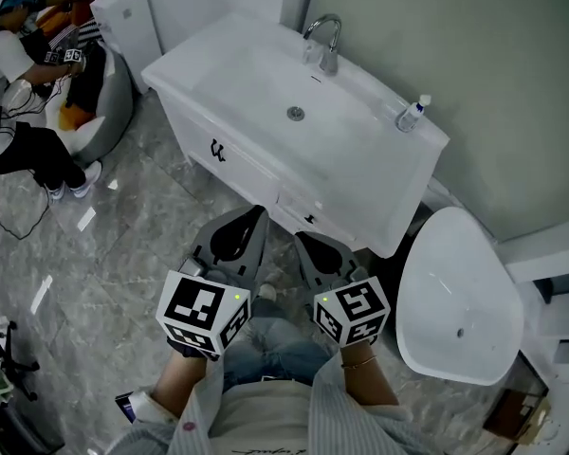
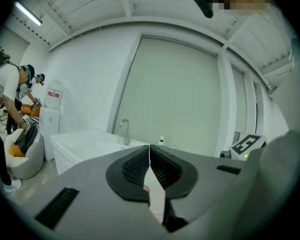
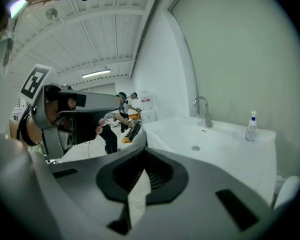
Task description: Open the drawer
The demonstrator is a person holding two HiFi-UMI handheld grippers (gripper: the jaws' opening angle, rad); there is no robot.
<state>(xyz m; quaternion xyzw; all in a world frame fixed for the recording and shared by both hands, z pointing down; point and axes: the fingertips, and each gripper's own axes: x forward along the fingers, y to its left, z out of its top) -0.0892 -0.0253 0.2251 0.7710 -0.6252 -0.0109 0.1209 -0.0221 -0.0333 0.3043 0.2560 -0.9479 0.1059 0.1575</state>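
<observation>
Drawer (image 1: 302,209) closed under sink (image 1: 247,79), bottle (image 1: 412,114) on its rim. Left gripper (image 1: 249,218) and right gripper (image 1: 308,245) have jaws together, empty. Only the head view shows the drawer.

faucet (image 1: 325,41) and bottle (image 1: 412,114) stand behind the sink (image 1: 256,83), drawer (image 1: 315,212) below its front.

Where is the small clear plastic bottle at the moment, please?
In the head view the small clear plastic bottle stands on the right end of the white vanity countertop, close to the wall and right of the chrome tap.
</observation>
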